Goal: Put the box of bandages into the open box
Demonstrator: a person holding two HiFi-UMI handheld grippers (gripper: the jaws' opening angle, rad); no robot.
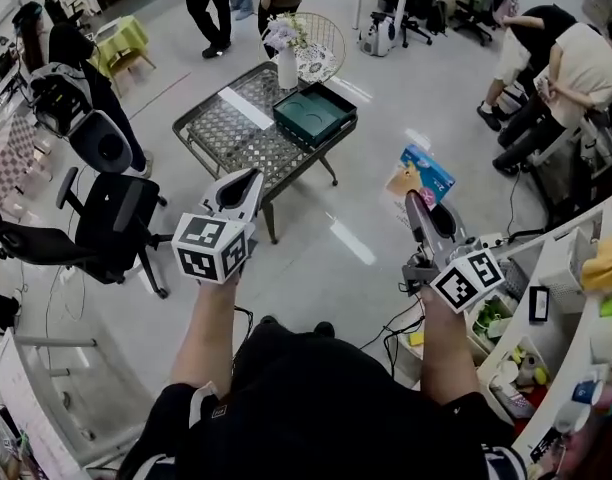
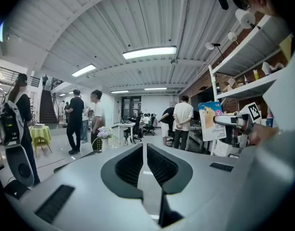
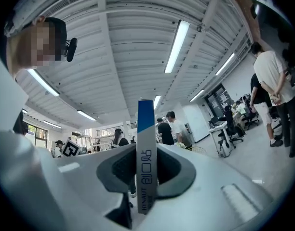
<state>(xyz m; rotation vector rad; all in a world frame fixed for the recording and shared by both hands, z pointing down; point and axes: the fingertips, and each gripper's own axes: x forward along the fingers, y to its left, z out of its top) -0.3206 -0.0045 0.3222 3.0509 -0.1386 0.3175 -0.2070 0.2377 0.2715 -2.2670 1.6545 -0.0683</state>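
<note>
The box of bandages, blue and orange with a white side, is held up in the air with my right gripper shut on it. In the right gripper view the box stands on edge, clamped between the jaws of the right gripper. It also shows in the left gripper view as the box at the right. The open box, dark green, sits on the far right corner of a metal mesh table. My left gripper hovers in front of the table, shut on nothing, as the left gripper also shows.
A white vase of flowers and a white sheet are on the table. Black office chairs stand at the left. Cluttered shelves line the right side. Several people stand around the room.
</note>
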